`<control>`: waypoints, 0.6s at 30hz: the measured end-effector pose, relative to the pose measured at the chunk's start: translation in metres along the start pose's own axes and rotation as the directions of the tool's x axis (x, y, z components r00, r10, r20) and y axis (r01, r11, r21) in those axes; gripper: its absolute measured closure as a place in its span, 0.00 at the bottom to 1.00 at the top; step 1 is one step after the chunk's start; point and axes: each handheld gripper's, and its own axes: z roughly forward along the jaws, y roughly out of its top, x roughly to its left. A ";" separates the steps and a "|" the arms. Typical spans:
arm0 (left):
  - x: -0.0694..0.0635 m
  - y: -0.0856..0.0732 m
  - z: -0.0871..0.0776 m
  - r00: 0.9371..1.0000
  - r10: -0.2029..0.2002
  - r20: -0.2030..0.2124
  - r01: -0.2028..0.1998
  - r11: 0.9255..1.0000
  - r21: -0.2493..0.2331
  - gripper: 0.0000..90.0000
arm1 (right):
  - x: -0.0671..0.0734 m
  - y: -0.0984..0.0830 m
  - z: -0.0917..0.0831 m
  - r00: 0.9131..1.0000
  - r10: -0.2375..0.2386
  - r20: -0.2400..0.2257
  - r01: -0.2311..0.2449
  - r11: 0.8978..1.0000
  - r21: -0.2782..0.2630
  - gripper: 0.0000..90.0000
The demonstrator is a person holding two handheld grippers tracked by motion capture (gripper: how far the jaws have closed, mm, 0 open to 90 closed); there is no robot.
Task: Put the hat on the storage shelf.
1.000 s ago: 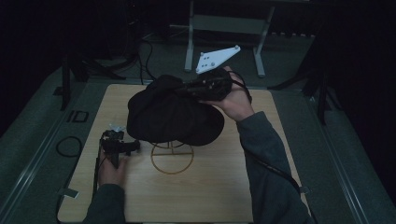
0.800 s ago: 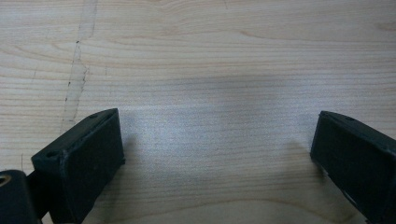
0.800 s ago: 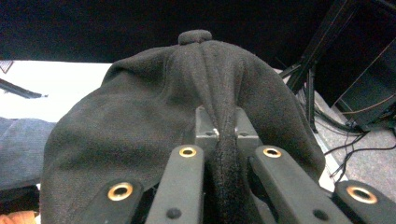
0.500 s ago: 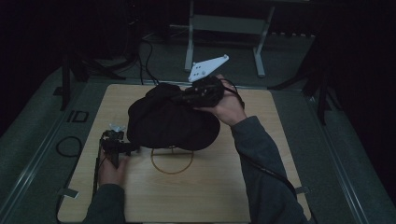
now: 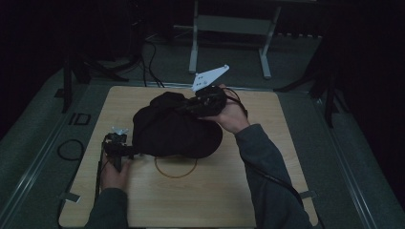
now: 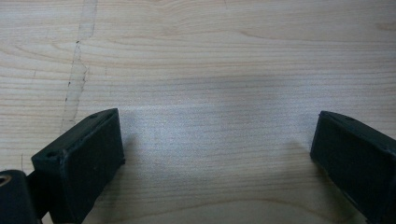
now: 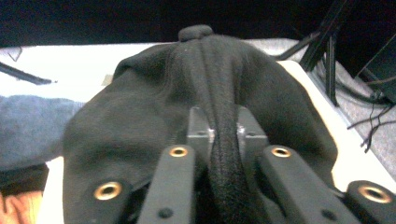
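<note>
Cap (image 5: 176,131) pinched in right tongs (image 5: 191,106), left tongs (image 6: 215,149) beside it, agape

You are working in a dim room.
A pale wooden table (image 5: 267,191) is sitting on grey floor (image 5: 363,157); a metal stand (image 5: 229,28) and cables (image 5: 150,52) are lying beyond it.

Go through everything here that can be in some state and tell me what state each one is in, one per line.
Black hat: pinched at a fold, partly lifted, its lower edge over the table.
Right tool: shut on the hat's fabric.
Left tool: open, jaws wide apart over bare wood, holding nothing.
Ring outline on the table: partly covered by the hat.
</note>
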 end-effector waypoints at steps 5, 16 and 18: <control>0.000 0.000 0.000 1.000 0.001 -0.001 -0.001 1.000 -0.001 0.02 | -0.001 -0.003 0.007 1.000 0.008 -0.001 -0.008 1.000 0.009 0.78; 0.000 0.000 0.000 1.000 0.000 0.000 0.000 1.000 0.000 0.02 | 0.004 -0.003 -0.001 1.000 -0.003 -0.027 0.003 1.000 0.004 0.61; 0.000 0.000 0.000 1.000 0.001 -0.001 -0.001 1.000 -0.001 0.02 | 0.003 -0.003 -0.003 1.000 0.006 -0.022 -0.006 1.000 -0.001 0.60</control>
